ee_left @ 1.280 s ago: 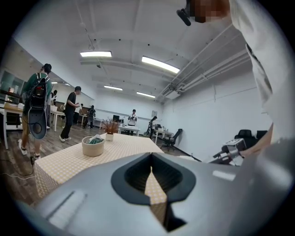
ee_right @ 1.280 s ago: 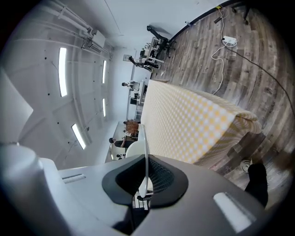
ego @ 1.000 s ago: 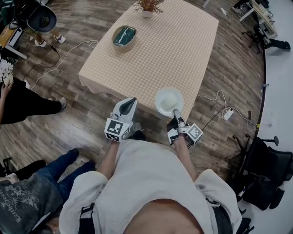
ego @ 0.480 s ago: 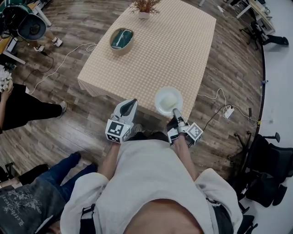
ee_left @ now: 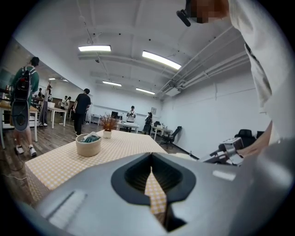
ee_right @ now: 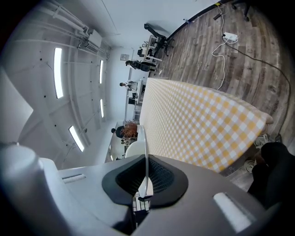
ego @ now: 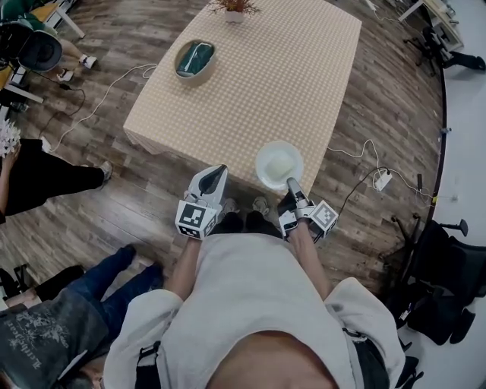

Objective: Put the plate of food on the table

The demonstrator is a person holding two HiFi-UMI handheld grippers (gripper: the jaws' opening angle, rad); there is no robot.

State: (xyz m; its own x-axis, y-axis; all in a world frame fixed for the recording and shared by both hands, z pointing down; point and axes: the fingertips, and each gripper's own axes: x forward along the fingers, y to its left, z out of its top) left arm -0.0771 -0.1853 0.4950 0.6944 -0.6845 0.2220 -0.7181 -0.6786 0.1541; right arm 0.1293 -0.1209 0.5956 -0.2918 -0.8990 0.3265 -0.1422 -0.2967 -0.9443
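A white plate (ego: 279, 165) with a pale mound of food hangs level over the near edge of the yellow checked table (ego: 266, 76). My right gripper (ego: 291, 185) is shut on the plate's near rim. In the right gripper view the rim (ee_right: 145, 152) stands edge-on between the jaws of that gripper (ee_right: 146, 184), with the table (ee_right: 198, 124) beyond. My left gripper (ego: 216, 170) hovers left of the plate at the table's edge, shut with nothing in it. In the left gripper view only a thin slit shows between the jaws of the left gripper (ee_left: 151, 171).
On the table stand a bowl (ego: 194, 58) holding something green and a potted plant (ego: 234, 9) at the far end. Cables and a power strip (ego: 382, 180) lie on the wood floor. People (ego: 45, 178) are at the left, and office chairs (ego: 444, 266) at the right.
The view has drifted slightly and the person's shoes now show under the grippers. The plate stays in the right gripper over the table's near edge. The left gripper has not moved.
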